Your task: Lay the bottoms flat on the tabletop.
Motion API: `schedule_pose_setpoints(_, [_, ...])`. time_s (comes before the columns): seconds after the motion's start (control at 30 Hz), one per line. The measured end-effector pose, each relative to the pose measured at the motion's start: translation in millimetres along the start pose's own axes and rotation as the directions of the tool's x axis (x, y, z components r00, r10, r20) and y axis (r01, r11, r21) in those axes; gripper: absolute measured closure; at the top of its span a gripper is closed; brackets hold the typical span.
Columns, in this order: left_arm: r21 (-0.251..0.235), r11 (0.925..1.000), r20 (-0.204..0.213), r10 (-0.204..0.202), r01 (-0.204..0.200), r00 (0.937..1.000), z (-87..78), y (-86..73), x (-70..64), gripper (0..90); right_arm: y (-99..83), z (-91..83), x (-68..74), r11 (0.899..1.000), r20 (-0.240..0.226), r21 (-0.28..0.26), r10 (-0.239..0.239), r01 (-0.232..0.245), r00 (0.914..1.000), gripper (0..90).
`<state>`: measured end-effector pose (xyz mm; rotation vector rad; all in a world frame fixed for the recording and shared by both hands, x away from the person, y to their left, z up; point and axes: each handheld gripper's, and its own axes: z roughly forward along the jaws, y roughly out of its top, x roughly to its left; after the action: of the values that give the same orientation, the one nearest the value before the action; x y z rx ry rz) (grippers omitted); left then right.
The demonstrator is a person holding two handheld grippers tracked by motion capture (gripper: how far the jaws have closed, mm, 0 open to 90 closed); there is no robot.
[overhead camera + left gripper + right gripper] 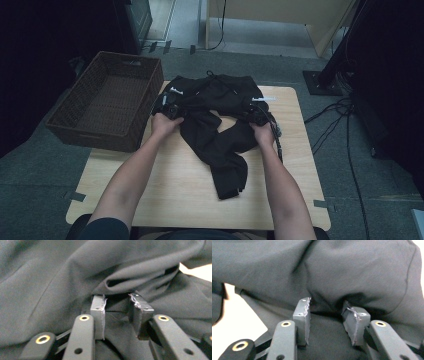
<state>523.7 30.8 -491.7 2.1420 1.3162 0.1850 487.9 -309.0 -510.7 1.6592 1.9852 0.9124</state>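
Black trousers (220, 125), rumpled, legs crossed.

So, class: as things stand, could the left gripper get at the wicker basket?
Probably yes. The left gripper sits at the table's left edge, right beside the wicker basket, with nothing between them. Its jaws stand open around a fold of the black garment, which it might drag along.

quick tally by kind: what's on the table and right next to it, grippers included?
Black fabric garment, crumpled on the light wooden table: 1
Dark brown woven wicker basket, at the table's left edge: 1
Handheld two-jaw grippers, left gripper and right gripper, both open against the cloth: 2
Total: 4, not counting the table
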Motion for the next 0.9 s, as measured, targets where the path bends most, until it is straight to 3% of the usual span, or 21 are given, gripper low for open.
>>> schedule_pose_setpoints(0.07, [-0.025, 0.9995, 0.015, 0.021, -0.020, 0.9997, -7.5, -1.7, -4.0, 59.1, -1.0, -10.5, -1.6, 0.999, -0.028, 0.011, 0.045, -0.045, 0.9986, 60.2])
schedule_pose_setpoints(0.1, [-0.025, 0.9995, 0.015, 0.021, -0.020, 0.9997, -7.5, -1.7, -4.0, 58.4, -1.0, -10.5, -1.6, 0.999, -0.028, 0.011, 0.045, -0.045, 0.9986, 60.2])
schedule_pose_setpoints(0.13, [-0.042, 0.9989, 0.044, 0.021, -0.019, 0.9988, -14.0, -4.4, -7.3, 56.9, -7.5, -19.9, -2.1, 0.998, -0.035, -0.041, 0.036, -0.038, 0.9987, 61.7])
schedule_pose_setpoints(0.17, [-0.042, 0.9989, 0.044, 0.021, -0.019, 0.9988, -14.0, -4.4, -7.3, 55.8, -7.5, -19.9, -2.1, 0.998, -0.035, -0.041, 0.036, -0.038, 0.9987, 61.7])
schedule_pose_setpoints(0.23, [-0.043, 0.9991, 0.091, 0.007, -0.003, 0.9959, -23.4, -8.6, -13.5, 53.5, -14.3, -31.3, 0.1, 0.999, -0.049, -0.050, 0.008, -0.010, 0.9988, 60.4])
schedule_pose_setpoints(0.4, [-0.044, 0.9984, 0.128, 0.041, -0.035, 0.9910, -37.2, -24.6, -28.7, 48.9, -33.7, -56.1, 11.9, 0.997, -0.087, -0.062, -0.046, 0.041, 0.9951, 59.6])
schedule_pose_setpoints(0.63, [-0.033, 0.9987, 0.175, 0.044, -0.039, 0.9835, -39.3, -47.0, -46.1, 48.3, -56.6, -75.0, 21.3, 0.997, -0.133, -0.061, -0.052, 0.044, 0.9898, 58.5])
schedule_pose_setpoints(0.7, [-0.030, 0.9983, 0.192, 0.054, -0.049, 0.9798, -40.0, -55.9, -53.3, 47.6, -60.4, -80.8, 25.7, 0.997, -0.155, -0.064, -0.052, 0.043, 0.9866, 56.9])
schedule_pose_setpoints(0.77, [-0.025, 0.9968, 0.183, 0.080, -0.077, 0.9799, -38.8, -64.0, -58.6, 45.3, -64.5, -87.0, 32.3, 0.996, -0.186, -0.072, -0.055, 0.042, 0.9809, 56.8])
schedule_pose_setpoints(0.83, [-0.008, 0.9965, 0.180, 0.084, -0.084, 0.9802, -34.1, -70.6, -61.4, 44.2, -68.4, -88.6, 39.7, 0.995, -0.193, -0.071, -0.084, 0.071, 0.9777, 56.2])
schedule_pose_setpoints(0.9, [0.014, 0.9962, 0.187, 0.082, -0.086, 0.9789, -29.1, -74.1, -61.9, 43.9, -74.3, -79.7, 48.4, 0.993, -0.190, -0.021, -0.116, 0.114, 0.9750, 55.9])
